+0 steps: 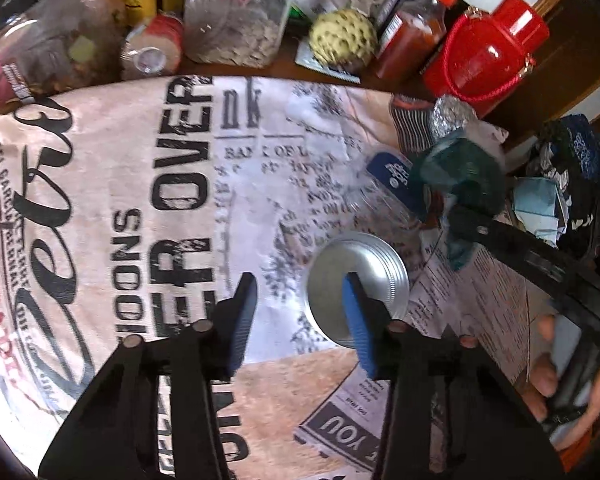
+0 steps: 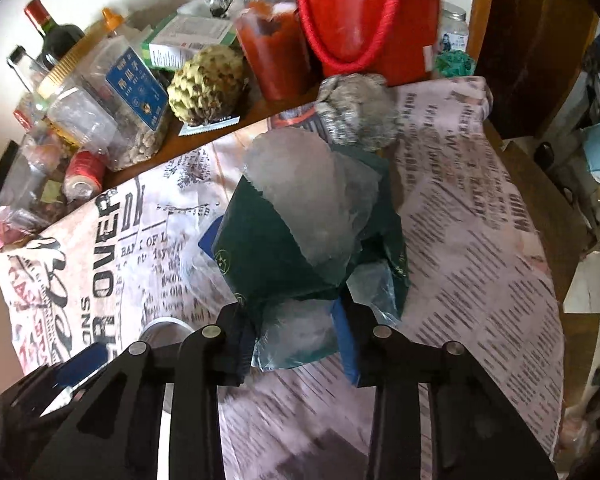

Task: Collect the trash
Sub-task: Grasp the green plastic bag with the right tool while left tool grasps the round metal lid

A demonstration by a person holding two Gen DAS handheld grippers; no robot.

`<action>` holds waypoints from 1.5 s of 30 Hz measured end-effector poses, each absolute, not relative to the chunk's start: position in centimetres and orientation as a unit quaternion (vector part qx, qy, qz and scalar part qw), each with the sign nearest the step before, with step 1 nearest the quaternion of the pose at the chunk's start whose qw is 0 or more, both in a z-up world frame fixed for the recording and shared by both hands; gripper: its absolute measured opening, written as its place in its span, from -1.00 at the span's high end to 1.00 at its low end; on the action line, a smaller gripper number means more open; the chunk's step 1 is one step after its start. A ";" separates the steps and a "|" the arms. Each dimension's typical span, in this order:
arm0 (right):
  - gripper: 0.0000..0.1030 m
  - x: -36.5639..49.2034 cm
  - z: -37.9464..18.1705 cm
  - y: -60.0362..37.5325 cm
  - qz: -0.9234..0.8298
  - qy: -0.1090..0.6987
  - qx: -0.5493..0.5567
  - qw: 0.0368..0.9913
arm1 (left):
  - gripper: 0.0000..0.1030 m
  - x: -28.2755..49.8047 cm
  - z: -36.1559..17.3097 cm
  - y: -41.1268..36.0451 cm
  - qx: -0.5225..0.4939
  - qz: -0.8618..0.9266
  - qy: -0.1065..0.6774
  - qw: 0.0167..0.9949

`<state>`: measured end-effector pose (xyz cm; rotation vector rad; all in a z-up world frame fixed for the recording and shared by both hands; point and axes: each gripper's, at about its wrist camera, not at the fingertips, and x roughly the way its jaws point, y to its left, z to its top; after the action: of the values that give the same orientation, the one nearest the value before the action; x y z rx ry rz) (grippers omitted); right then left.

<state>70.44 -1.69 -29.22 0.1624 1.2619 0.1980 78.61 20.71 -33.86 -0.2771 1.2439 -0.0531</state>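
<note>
Two grippers low over the newsprint-pattern cloth (image 1: 148, 184), both pointing steeply down; trash pickup under way.

Left gripper (image 1: 300, 320): jaws part spread; nothing pinched; one blue pad (image 1: 358, 328) sits over the round metal lid (image 1: 358, 276), the other pad lies off its rim on bare cloth; whether the near pad touches the lid I cannot tell.

Right gripper (image 2: 292, 332): jaws drawn in on the dark green crumpled bag (image 2: 268, 248); clear film and green wrapper fill the gap between the pads; reads as a pinch on the bag's lower edge; grip looks shallow.

Step in hand: secure the bag with the right, frame the lid with the left; judgement only.

How to do it well: bite deeper into the bag's bunched part, not the loose film, or it may slip out on the lift; for the lid, shift the left sideways so both pads bracket the rim; a flat lid on cloth likely needs one pad slid under the edge.

Trash location: bag mid-cloth, foil ball (image 2: 356, 112) just behind it; a clear bottle with blue label (image 1: 396, 176) lies beside the bag; lid near the bag, toward the left gripper.

Edges: cloth ends close beyond the foil; table edge runs along the right, chair and clutter below.

Open room: wide bare cloth on the left side; back row crowded with sauce bottle (image 2: 276, 48), red flask (image 2: 364, 12), custard apple (image 2: 208, 88), jars; lift straight up, keep clear of that row.
</note>
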 end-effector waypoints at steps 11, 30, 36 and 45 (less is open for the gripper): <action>0.43 67.0 -23.8 -5.2 0.090 0.552 0.041 0.828 | 0.88 79.9 -35.9 19.2 -0.117 0.001 0.592 0.798; 0.43 62.6 -15.4 -9.4 0.143 0.465 0.050 0.872 | 0.98 71.4 -21.0 12.8 -0.092 0.040 0.454 0.885; 0.44 59.7 -11.4 -11.8 0.185 0.417 0.033 0.889 | 0.98 66.2 -14.8 9.6 -0.093 0.074 0.388 0.914; 0.44 55.2 -8.5 -13.0 0.241 0.382 0.011 0.892 | 0.98 57.1 -9.2 5.9 -0.071 0.109 0.321 0.938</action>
<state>55.16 -13.00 -8.52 0.0232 0.7937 0.5012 57.09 5.89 -9.17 -0.1459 0.6552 0.2236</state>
